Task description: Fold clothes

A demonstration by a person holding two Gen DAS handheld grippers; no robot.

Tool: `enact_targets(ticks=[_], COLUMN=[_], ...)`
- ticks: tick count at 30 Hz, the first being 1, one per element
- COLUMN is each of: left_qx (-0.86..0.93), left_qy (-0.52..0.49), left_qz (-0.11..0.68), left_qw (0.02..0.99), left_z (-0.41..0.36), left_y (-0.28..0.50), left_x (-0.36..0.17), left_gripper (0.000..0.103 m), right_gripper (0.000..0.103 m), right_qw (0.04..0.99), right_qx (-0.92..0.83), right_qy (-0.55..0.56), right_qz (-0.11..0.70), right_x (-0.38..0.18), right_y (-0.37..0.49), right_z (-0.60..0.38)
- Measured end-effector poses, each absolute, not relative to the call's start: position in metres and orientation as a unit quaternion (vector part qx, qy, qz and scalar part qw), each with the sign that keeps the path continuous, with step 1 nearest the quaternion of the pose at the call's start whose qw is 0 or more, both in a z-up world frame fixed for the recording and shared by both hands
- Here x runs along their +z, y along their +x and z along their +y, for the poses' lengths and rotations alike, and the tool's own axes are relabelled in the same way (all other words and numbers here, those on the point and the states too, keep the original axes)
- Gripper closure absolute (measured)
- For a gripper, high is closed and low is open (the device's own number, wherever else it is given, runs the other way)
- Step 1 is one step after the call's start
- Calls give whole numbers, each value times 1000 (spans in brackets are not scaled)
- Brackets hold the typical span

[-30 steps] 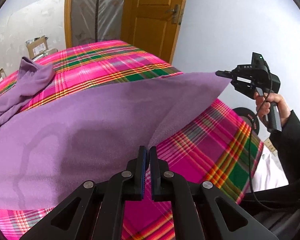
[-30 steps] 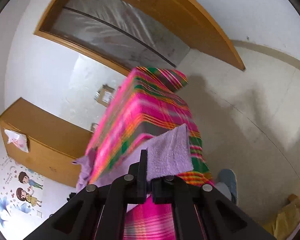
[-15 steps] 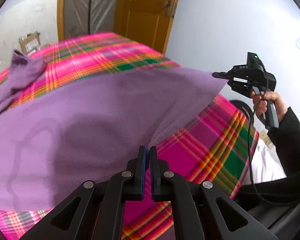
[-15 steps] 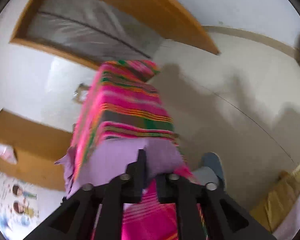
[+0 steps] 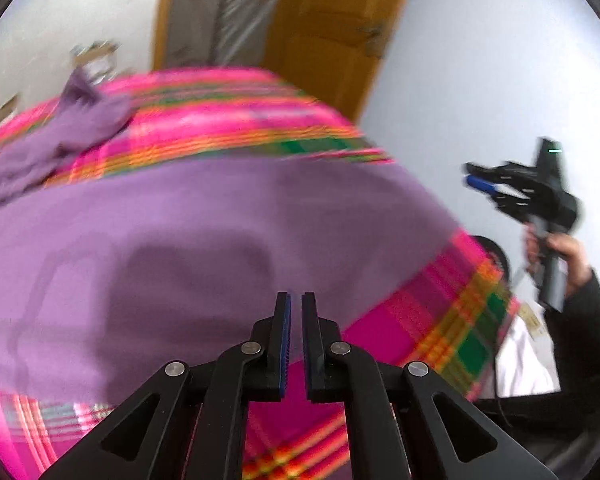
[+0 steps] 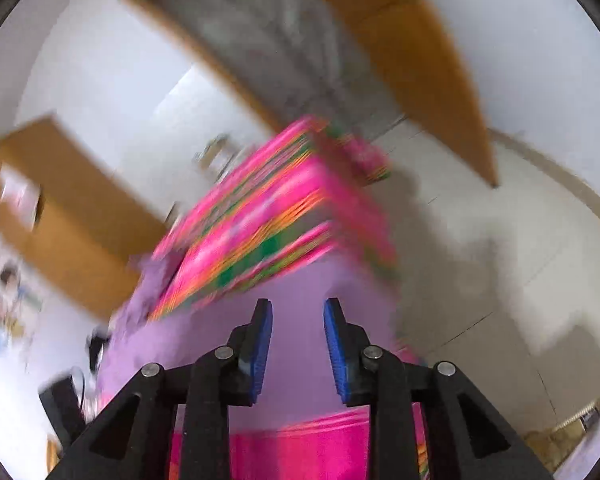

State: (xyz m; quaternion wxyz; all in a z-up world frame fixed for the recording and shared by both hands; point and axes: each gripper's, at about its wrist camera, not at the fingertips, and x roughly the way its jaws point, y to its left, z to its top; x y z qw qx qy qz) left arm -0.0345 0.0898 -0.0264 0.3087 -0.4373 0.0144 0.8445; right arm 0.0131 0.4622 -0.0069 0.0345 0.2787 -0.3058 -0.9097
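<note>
A purple garment [image 5: 204, 236] lies spread flat on the pink plaid bedspread [image 5: 432, 320], with a bunched sleeve [image 5: 80, 120] at the far left. My left gripper [image 5: 296, 306] hovers over the garment's near edge, its jaws slightly apart with nothing between them. My right gripper [image 6: 298, 308] is open and empty above the garment [image 6: 300, 344]; in the left wrist view it [image 5: 476, 178] is raised in the air off the bed's right side. Both views are blurred by motion.
A wooden door [image 5: 336, 28] and plastic-covered frame stand behind the bed. A wooden cabinet [image 6: 60, 208] stands along the wall. The bed's right edge [image 5: 496, 312] drops beside the person's dark sleeve [image 5: 580, 320]. Tiled floor [image 6: 500, 260] lies beyond.
My right gripper opened and let go of the garment's corner, then lifted away. My left gripper's jaws parted off the cloth. The lifted flap dropped flat onto the bed.
</note>
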Motion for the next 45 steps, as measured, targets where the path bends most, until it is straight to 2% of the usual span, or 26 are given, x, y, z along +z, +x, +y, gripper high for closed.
enact_targets(ticks=[8,9,10,13,18,23,45], left_qx=[852,855,860,877,902,913,915], left_qy=[-431,-427,-423,-411,-400,-389,-402], left_qz=[21,19,16,4,-3,-4,-33], left_qw=[298,293,286,250,162,124,15], left_z=[79,74,69,53,29,17,-50], left_y=[-26,-25,-24,-23,-23,-15,0], left_x=[-26,-24,-22,-17,-9,-2,-6], left_gripper=[96,96,96,86,86,86,86], right_gripper=[75,73,66,64,64,64,64], right_qw=[148,162,176,209,237,241,284], right_qx=[-941,-943,-943,-931,-922,-924,-895], right_qy=[248,244,245,282,302,296,328], right_qz=[-175,-159,-141,-97,-48,2,104], right_x=[18,21,22,13,6,11,2], right_y=[8,8,6,-3,0,14,17], right_z=[376,365,353,315,272,250,164])
